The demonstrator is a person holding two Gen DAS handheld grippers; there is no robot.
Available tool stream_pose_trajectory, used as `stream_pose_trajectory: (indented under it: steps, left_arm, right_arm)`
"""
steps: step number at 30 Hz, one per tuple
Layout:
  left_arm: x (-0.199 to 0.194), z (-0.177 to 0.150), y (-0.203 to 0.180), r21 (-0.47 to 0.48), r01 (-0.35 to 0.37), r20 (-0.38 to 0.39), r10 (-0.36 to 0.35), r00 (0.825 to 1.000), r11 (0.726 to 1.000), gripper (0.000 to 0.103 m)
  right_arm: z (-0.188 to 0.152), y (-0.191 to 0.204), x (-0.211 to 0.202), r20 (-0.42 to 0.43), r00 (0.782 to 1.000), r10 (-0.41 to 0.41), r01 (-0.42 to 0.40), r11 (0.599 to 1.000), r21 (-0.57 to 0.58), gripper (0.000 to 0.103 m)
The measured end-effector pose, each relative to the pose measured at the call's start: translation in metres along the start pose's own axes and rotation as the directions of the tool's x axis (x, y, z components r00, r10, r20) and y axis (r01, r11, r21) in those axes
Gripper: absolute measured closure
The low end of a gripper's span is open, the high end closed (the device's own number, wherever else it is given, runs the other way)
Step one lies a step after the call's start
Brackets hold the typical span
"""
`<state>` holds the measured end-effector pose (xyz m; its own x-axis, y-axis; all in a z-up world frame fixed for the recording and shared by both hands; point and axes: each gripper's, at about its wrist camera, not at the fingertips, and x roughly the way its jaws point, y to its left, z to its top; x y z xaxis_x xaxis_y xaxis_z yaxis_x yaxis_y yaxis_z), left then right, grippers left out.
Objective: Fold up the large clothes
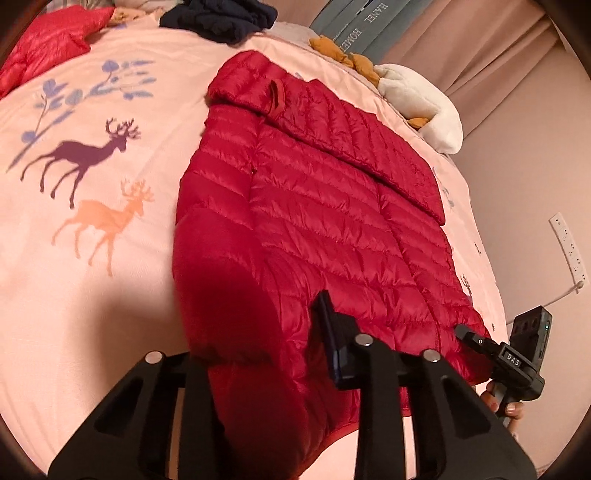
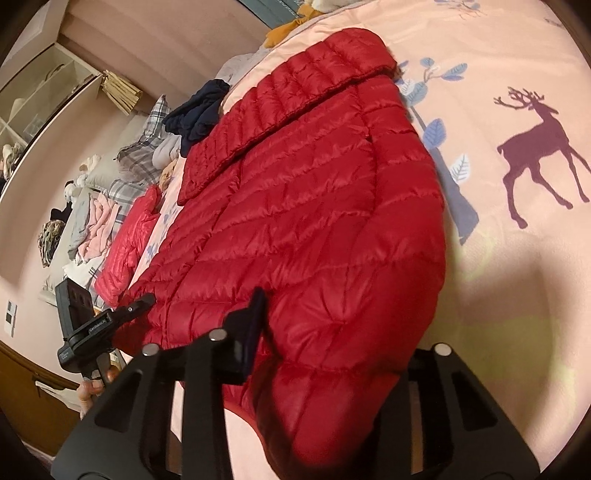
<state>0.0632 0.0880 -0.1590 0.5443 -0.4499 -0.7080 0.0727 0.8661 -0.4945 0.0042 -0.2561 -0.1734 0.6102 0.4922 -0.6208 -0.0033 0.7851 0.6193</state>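
A red quilted down jacket (image 1: pixel 325 221) lies back-up on the pink deer-print bedsheet (image 1: pixel 92 295), hood at the far end. It also shows in the right wrist view (image 2: pixel 314 206). My left gripper (image 1: pixel 266 332) is shut on the jacket's near left hem corner; one dark finger (image 1: pixel 328 332) shows, the other is hidden by cloth. My right gripper (image 2: pixel 321 332) is shut on the near right hem corner; one finger (image 2: pixel 251 325) shows. Each gripper appears in the other's view, the right gripper (image 1: pixel 476 339) and the left gripper (image 2: pixel 136 306), both at the hem.
A second red jacket (image 1: pixel 48 40), a navy garment (image 1: pixel 221 18), a mustard cloth (image 1: pixel 343 55) and a white plush item (image 1: pixel 424 103) lie at the bed's far end. More clothes and pillows (image 2: pixel 110 192) pile beside the bed. A wall socket strip (image 1: pixel 569 247) is on the right.
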Motion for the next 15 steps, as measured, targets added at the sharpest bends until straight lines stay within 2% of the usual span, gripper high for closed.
stream_pose_trajectory:
  steps: [4, 8, 15]
  left_arm:
    - [-0.005, -0.001, -0.005, 0.015, -0.006, 0.023, 0.006, 1.000, 1.000, 0.085]
    - [-0.010, -0.001, -0.011, 0.033, -0.011, 0.044, 0.009, 0.999, 0.999, 0.088]
    - [-0.015, -0.003, -0.019, 0.057, -0.015, 0.066, 0.011, 0.998, 0.998, 0.090]
  right_arm:
    - [-0.001, 0.003, -0.004, 0.016, 1.000, 0.004, -0.004, 1.000, -0.014, 0.079]
    - [-0.001, 0.008, -0.007, 0.037, 0.999, 0.001, 0.000, 0.999, -0.035, 0.086]
    - [0.001, 0.012, -0.016, 0.072, 0.997, 0.035, -0.031, 0.998, -0.049, 0.088]
